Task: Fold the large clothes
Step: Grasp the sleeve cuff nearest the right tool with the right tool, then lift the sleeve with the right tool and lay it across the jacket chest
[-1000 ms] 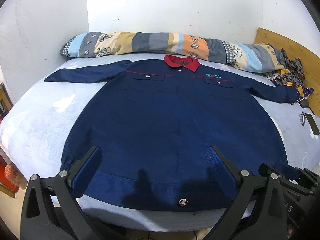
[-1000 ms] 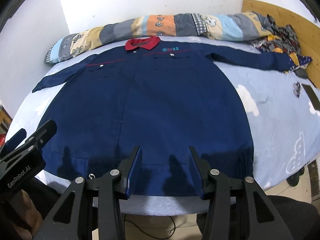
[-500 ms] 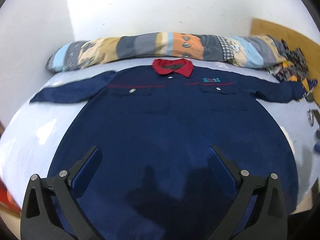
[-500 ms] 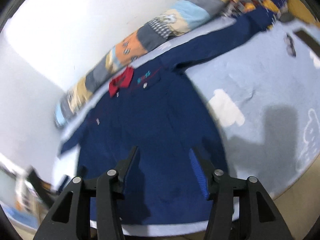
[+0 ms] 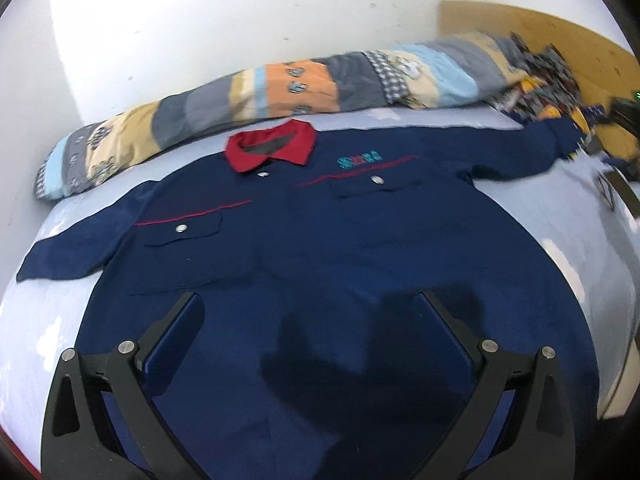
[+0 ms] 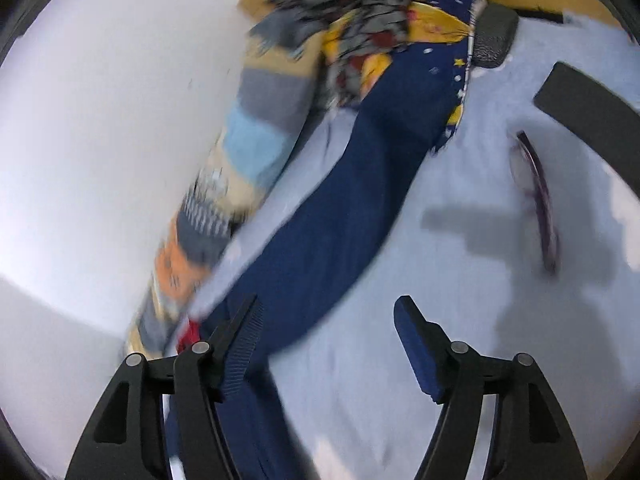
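A large navy work shirt (image 5: 320, 248) with a red collar (image 5: 272, 148) lies flat, front up, on the pale blue bed (image 5: 600, 232), both sleeves spread out. My left gripper (image 5: 310, 304) is open and empty, hovering over the shirt's lower body. My right gripper (image 6: 326, 308) is open and empty over the shirt's right sleeve (image 6: 352, 200), which runs away from it toward the cuff. Its left finger (image 6: 240, 340) is above the sleeve's near part; its right finger is above bare sheet. The right wrist view is blurred.
A long patchwork pillow (image 5: 280, 92) lies along the white wall behind the shirt. A pile of patterned clothes (image 6: 380, 20) sits by the sleeve cuff near the wooden headboard (image 5: 560, 44). Glasses (image 6: 536, 196) and a dark flat object (image 6: 592, 116) lie on the sheet right of the sleeve.
My left gripper has moved forward from the hem over the shirt's body. My right gripper has swung fast to the right, from the hem to the right sleeve. Both stayed open.
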### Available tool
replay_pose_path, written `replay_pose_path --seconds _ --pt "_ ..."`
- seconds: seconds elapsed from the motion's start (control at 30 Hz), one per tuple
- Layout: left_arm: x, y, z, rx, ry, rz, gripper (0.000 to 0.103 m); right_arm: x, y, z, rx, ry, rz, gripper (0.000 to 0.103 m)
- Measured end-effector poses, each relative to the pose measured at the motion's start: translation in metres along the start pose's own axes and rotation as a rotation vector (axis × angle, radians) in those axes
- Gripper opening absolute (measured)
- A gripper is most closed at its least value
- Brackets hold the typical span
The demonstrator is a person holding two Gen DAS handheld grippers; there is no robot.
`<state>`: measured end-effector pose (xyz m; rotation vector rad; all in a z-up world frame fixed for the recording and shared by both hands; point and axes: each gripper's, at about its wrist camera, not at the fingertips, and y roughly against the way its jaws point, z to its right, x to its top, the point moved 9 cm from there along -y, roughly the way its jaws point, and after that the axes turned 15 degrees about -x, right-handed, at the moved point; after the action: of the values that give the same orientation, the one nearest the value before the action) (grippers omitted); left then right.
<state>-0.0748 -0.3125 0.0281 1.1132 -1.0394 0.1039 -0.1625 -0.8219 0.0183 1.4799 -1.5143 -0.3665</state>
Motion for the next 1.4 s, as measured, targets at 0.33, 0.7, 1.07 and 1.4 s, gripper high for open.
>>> replay_pose_path --seconds 0.33,0.7,1.07,1.4 --pt "-0.003 -0.006 -0.008 -0.009 -0.002 -0.038 0.103 0.077 -0.109 0.015 -0.054 -0.073 0.017 0.071" --pt "-0.014 -0.025 -0.017 -0.043 0.1 -0.093 0.103 0.115 -0.15 0.023 -0.062 -0.138 0.08 0.027" --pt "-0.015 -0.018 -0.021 -0.039 0.126 -0.081 0.103 0.122 -0.066 -0.054 -0.044 0.079 0.26 0.016" --pt "-0.011 0.006 -0.05 0.002 0.153 -0.03 0.103 0.098 0.038 -0.203 0.044 0.253 0.329 0.016"
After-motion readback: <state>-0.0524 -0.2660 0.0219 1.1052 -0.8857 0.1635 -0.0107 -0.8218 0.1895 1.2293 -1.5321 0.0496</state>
